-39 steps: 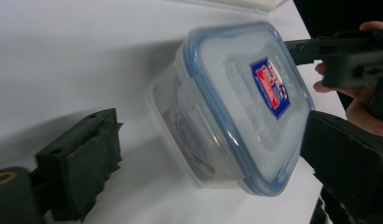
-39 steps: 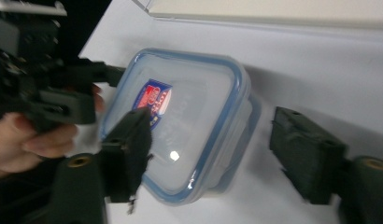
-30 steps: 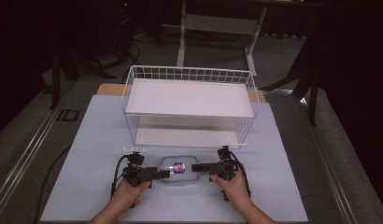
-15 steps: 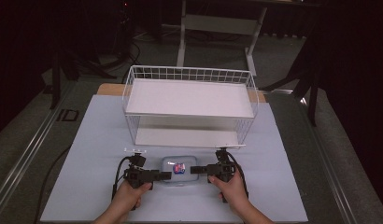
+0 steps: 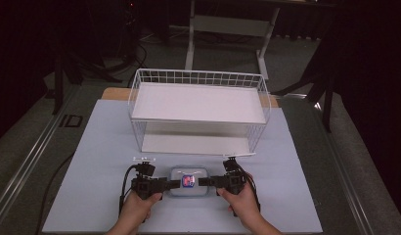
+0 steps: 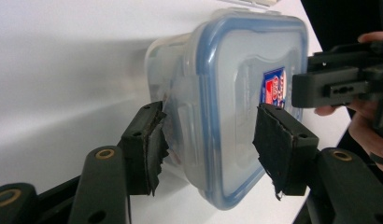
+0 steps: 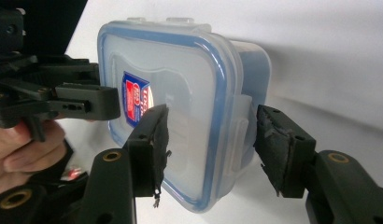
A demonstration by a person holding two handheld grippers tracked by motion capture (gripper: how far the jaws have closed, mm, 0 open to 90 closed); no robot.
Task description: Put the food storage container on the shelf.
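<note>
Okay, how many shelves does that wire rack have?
2. The top shelf sits inside the rack's wire rim; the bottom shelf lies beneath it, near the table.

Dark room, grey floor (image 5: 369,161), white desk frame (image 5: 228,24) behind

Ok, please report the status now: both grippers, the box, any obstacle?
Left gripper and right gripper open, jaws straddling opposite ends of the lidded plastic box. Box flat on table. Wire shelf rack stands behind it, apart.
</note>
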